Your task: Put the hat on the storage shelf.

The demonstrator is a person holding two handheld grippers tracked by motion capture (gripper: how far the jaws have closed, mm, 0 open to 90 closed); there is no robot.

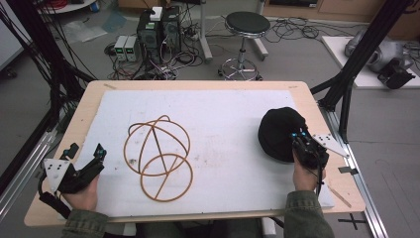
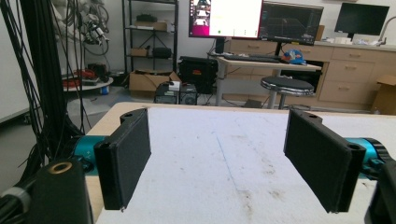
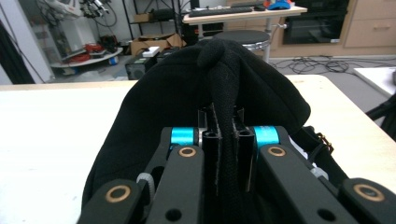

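A black cloth hat (image 1: 280,130) lies at the right of the white mat (image 1: 218,114). My right gripper (image 1: 300,142) is at its near edge, shut on a pinched fold of the hat (image 3: 224,116) that rises between the jaws in the right gripper view. A stand of thin brown wire hoops (image 1: 157,156) sits on the mat left of centre. My left gripper (image 1: 99,154) rests at the mat's near left corner, apart from the hoops. Its jaws stand wide open over bare mat (image 2: 219,163) with nothing between them.
The mat covers a wooden table (image 1: 74,129). Black frame posts (image 1: 366,44) rise at both sides. Beyond the far edge stand a round stool (image 1: 246,25), computer boxes (image 1: 158,29) and loose cables on the floor.
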